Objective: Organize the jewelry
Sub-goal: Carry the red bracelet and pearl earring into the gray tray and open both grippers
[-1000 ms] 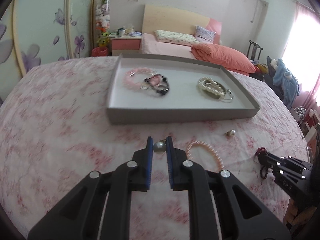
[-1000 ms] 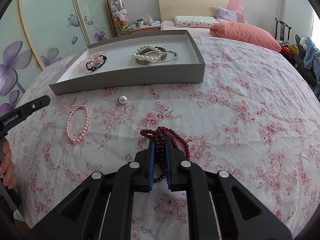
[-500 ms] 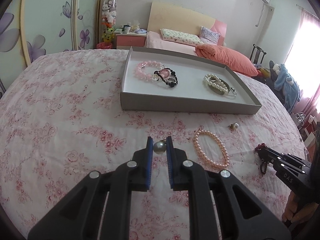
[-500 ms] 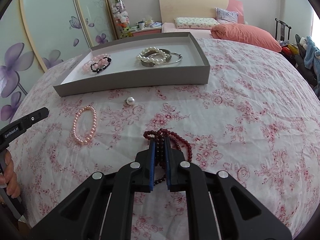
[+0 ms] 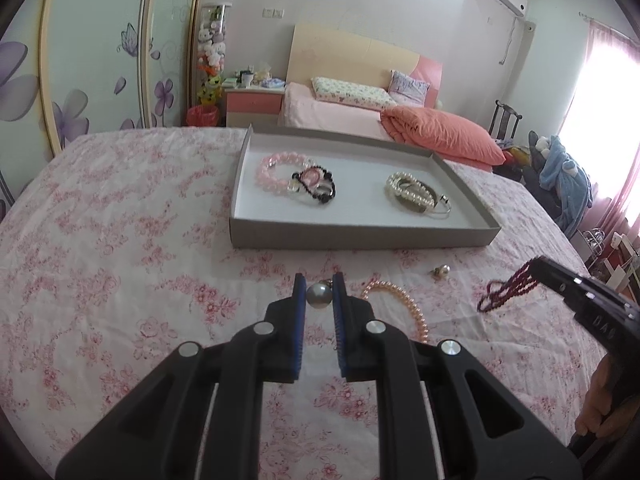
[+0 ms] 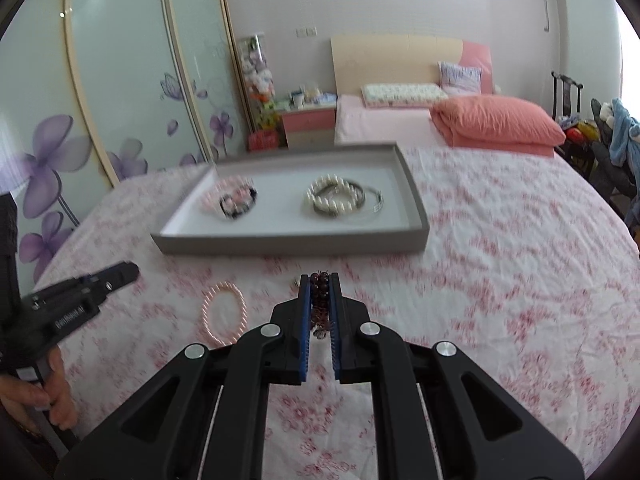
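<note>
We see the left gripper (image 5: 319, 294) jaws pinching a pearl earring (image 5: 318, 295). The right gripper (image 6: 319, 295) jaws pinch a dark red bead bracelet (image 6: 319, 300) above the flowered bedspread (image 6: 500, 280).

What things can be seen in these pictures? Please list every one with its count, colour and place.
tray: one, grey with white floor, on the floral cloth
pink bead bracelet: one, pale pink, left part of tray
black bead bracelet: one, black with a pink piece, overlapping the pink one
white pearl bracelet: one, white, right part of tray, on a metal bangle
pink pearl bracelet: one, peach pink, on the cloth before the tray
pearl earring: one, white, on the cloth
grey pearl: one, between the left pads
dark red bead bracelet: one, hanging from the right pads
left gripper: black, blue pads, shut
right gripper: black, blue pads, shut
</note>
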`<control>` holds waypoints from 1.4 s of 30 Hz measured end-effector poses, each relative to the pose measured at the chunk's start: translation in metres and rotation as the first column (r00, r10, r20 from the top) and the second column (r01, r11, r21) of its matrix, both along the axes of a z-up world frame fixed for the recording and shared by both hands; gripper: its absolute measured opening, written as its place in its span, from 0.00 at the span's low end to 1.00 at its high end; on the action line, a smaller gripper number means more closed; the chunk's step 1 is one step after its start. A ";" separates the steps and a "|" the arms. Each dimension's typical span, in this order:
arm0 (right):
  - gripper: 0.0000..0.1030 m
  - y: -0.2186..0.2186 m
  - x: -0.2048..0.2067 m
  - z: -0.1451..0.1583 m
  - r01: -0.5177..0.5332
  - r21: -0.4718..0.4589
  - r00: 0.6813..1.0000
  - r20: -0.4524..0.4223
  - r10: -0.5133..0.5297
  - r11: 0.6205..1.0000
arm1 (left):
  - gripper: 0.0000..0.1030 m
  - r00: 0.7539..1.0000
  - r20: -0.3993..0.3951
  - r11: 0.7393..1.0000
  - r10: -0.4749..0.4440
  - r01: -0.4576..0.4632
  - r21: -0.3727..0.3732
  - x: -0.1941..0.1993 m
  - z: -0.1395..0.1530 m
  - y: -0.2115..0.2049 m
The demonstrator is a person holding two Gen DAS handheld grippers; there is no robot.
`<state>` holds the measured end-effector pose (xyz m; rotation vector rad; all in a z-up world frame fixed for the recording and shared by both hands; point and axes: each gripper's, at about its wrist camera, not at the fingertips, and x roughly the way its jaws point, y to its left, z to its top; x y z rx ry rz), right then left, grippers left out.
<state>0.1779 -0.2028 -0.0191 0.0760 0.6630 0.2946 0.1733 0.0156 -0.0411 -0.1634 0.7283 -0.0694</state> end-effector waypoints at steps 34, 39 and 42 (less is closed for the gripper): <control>0.09 0.004 0.000 0.088 0.015 0.050 0.941 0.338 -0.031 0.999 | 0.14 0.962 0.274 0.996 -0.008 -0.017 0.087 -0.001 0.083 -0.017; 0.09 0.010 0.009 0.097 0.012 0.055 0.920 0.391 -0.032 0.998 | 0.14 0.951 0.308 0.994 -0.022 -0.013 0.112 0.010 0.090 -0.026; 0.09 0.013 0.016 0.098 0.004 0.060 0.915 0.402 -0.028 0.998 | 0.14 0.950 0.312 0.993 -0.027 -0.012 0.121 0.018 0.089 -0.032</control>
